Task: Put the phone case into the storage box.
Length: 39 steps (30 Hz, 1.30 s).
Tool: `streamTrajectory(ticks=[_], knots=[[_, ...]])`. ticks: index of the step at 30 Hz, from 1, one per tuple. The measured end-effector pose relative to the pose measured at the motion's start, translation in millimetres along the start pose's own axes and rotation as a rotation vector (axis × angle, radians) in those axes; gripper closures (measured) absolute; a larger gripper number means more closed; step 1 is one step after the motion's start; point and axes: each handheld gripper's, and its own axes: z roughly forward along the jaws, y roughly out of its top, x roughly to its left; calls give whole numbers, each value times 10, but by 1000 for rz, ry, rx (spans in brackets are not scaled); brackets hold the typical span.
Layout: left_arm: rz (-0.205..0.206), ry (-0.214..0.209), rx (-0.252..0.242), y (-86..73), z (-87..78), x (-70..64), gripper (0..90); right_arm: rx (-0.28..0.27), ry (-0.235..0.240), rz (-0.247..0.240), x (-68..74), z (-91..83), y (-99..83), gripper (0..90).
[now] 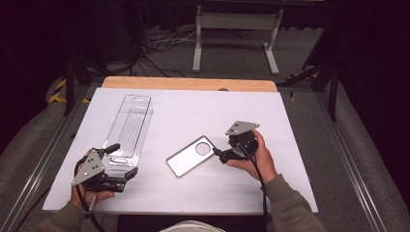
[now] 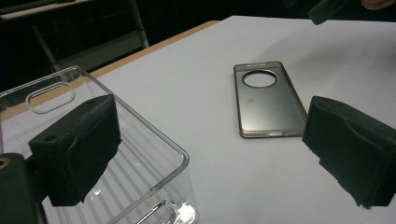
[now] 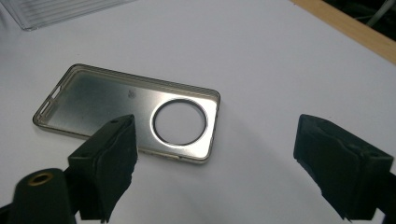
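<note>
From above, my right gripper (image 1: 218, 153) sits with jaws parted just beside the round-hole end of the phone case (image 1: 191, 156), a smooth grey shell lying diagonally on the white sheet (image 1: 193, 111). My left gripper (image 1: 122, 162), also spread, flanks the near end of the clear ribbed plastic tray (image 1: 129, 126).

In my left gripper view, the tray (image 2: 140, 154) holds nothing; the case (image 2: 268, 102) points away.

In my right gripper view, the case (image 3: 126, 109) lies hollow side up, its long axis running left to right.

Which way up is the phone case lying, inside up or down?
Inside up. The phone case lies flat on the white table; its raised rim and hollow interior face the camera, empty, with the round camera hole showing table.
</note>
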Motion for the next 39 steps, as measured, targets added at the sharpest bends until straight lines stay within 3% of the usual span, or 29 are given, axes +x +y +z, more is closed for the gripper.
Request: streamTrajectory(ticks=[2, 7, 10, 16, 25, 33, 39], knots=[[1, -7, 5, -2, 8, -4, 50, 51, -5, -3, -18, 83, 86, 190], [-2, -14, 12, -7, 19, -2, 52, 239, 8, -31, -27, 314, 253, 310], [-3, -19, 10, -7, 17, -3, 51, 322, 9, -47, -39, 436, 319, 336], [3, -25, 23, -10, 28, -7, 52, 433, 27, -57, -50, 619, 378, 411], [3, -33, 28, -10, 37, -16, 55, 483, 49, -50, -105, 730, 395, 592], [1, -35, 30, -13, 41, -16, 56, 520, 78, -25, -149, 811, 339, 665], [-1, -38, 28, -15, 40, -12, 56, 531, 71, -15, -172, 838, 311, 748]])
